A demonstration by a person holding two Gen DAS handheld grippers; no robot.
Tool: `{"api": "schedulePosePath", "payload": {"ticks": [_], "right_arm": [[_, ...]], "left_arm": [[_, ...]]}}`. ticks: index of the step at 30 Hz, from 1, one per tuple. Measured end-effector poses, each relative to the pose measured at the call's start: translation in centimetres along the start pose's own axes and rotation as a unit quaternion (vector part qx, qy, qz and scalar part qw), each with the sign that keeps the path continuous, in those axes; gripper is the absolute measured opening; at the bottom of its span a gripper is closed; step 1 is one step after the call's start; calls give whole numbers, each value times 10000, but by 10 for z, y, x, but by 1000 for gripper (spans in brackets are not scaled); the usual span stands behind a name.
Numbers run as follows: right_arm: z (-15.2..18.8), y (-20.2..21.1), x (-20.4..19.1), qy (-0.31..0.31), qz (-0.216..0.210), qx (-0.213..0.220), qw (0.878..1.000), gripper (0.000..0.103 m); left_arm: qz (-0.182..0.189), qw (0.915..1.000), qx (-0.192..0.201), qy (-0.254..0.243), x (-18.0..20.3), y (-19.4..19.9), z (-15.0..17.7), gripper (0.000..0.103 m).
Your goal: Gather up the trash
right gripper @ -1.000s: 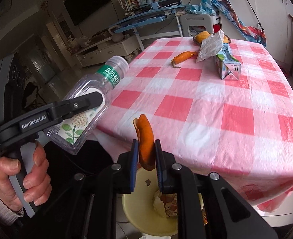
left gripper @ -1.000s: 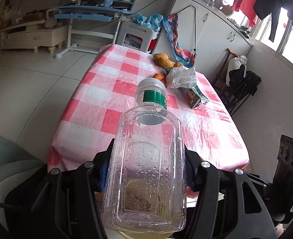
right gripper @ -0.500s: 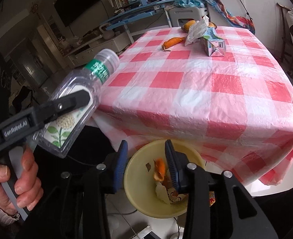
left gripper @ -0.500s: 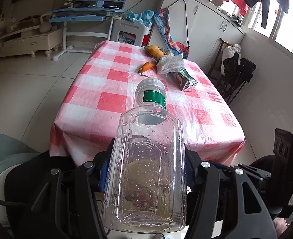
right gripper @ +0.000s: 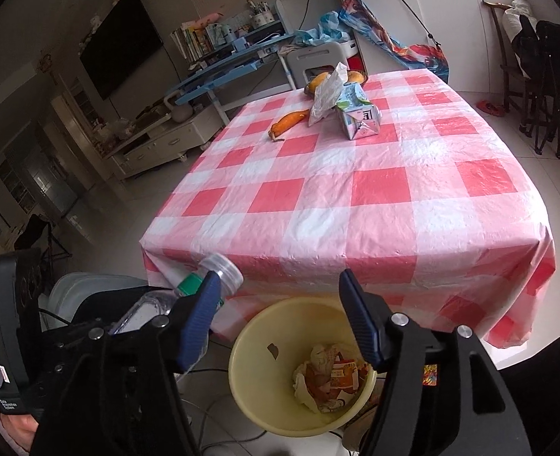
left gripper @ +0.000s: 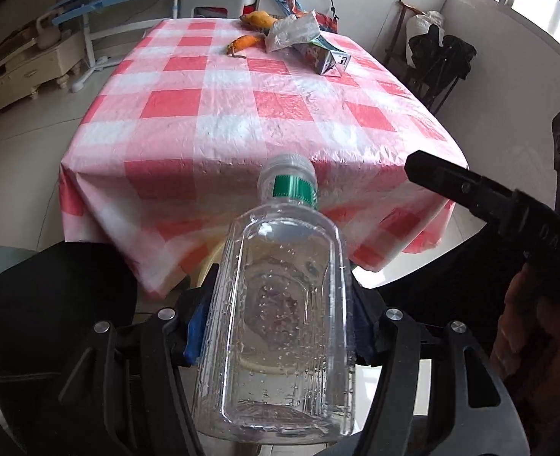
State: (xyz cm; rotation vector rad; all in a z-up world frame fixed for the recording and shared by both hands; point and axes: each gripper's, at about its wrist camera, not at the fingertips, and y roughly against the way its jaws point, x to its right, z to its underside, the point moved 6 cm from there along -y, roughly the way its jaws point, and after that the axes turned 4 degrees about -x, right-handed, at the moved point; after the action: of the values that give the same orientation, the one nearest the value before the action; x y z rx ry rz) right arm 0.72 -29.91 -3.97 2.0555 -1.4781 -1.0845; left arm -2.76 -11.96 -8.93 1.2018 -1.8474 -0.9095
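Orange peel has dropped from the right gripper (right gripper: 280, 319), whose jaws have just been opening above the yellow bin (right gripper: 249, 364), while the left gripper (left gripper: 276, 326) clamps the plastic bottle (left gripper: 280, 326).

Left tongs (left gripper: 276, 326) clamped, right tongs (right gripper: 280, 323) just opened, empty

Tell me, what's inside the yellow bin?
The yellow bin holds crumpled paper and torn printed wrappers. Whatever lies underneath that pile is covered, so I can't tell.
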Motion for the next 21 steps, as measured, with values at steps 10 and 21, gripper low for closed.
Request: {"api": "schedulePosePath", "payload": {"ticks": [10, 21], "right_arm": [[3, -3, 4, 51, 205, -26, 9998, 73], [3, -8, -3, 415, 695, 85, 9967, 80]], "left_arm": [[-672, 9935, 921, -10, -14, 36, -22, 69], [-1340, 9740, 1748, 535, -67, 56, -30, 79]]}}
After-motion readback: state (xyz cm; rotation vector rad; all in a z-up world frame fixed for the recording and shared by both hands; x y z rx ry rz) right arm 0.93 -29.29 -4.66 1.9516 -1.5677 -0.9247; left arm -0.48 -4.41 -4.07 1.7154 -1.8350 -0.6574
